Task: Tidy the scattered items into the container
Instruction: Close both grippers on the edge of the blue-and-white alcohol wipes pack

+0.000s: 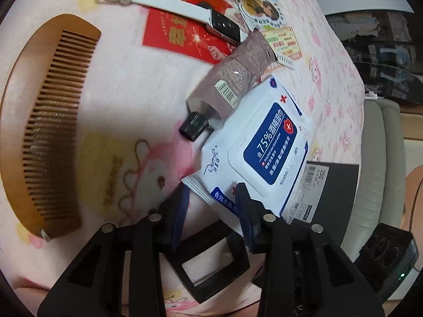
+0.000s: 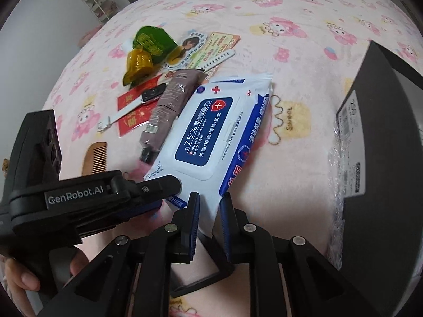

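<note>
A white and blue wipes pack lies on the pink bedspread. Its near-left corner sits between the fingers of my left gripper, which is turned sideways, one finger above and one below the corner. My right gripper is shut on the pack's near edge. A black open box stands to the right of the pack. Scattered beyond are a wooden comb, a brown tube and a white-strapped watch.
A red envelope lies under the watch. Printed cards and a green and yellow foil wrapper lie farther back. Bubble wrap lines the box's side. A hand holds the left gripper.
</note>
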### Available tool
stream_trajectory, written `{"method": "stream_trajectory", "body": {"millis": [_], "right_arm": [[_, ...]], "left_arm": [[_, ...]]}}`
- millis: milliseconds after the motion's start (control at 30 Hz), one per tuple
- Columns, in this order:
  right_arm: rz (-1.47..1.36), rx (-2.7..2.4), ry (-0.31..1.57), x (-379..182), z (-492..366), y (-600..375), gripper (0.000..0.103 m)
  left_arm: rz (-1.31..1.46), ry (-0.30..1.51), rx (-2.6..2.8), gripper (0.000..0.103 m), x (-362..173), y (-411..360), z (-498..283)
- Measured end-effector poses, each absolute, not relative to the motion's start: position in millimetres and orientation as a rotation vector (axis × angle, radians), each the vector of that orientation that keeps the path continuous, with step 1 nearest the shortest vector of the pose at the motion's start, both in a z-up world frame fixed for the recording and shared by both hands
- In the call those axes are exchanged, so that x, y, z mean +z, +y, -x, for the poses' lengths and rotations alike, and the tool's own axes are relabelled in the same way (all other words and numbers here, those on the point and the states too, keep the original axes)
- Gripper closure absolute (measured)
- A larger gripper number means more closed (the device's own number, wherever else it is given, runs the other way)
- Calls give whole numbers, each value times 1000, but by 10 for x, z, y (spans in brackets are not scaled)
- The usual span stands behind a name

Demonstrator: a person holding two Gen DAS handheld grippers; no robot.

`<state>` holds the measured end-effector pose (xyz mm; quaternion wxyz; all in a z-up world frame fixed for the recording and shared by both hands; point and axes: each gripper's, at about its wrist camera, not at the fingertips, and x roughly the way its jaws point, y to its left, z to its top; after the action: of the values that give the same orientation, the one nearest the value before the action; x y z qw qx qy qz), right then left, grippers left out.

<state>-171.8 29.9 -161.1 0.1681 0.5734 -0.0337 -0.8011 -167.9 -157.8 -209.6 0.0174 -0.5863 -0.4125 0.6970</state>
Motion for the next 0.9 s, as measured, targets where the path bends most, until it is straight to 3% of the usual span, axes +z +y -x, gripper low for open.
{"method": "stream_trajectory", "body": {"millis": [200,533,600,767,900], "right_arm": [[-1544,-2238,-84,-1529,1595,0,90],[-1618,-2255,0,-1548,1482,239,89],[-1628,-2272,-85,-1537,1587,356,89],[-1611,-2403,-153,-1476,1967,458,69],[-1683,-2398,-193,-1684,2215,445,69]], "left_arm": [[1783,-1287,2339,81,-1901,-1760,1572],[1789,-1403,2287,81,-1977,-1791,1557],[1797,-1415,2258,75,-2013,-1783,1535],[1815,-1404,2213,74,-2100,-1736,1601],[1813,-1341,2280,77,-2060,-1728,1649]]}}
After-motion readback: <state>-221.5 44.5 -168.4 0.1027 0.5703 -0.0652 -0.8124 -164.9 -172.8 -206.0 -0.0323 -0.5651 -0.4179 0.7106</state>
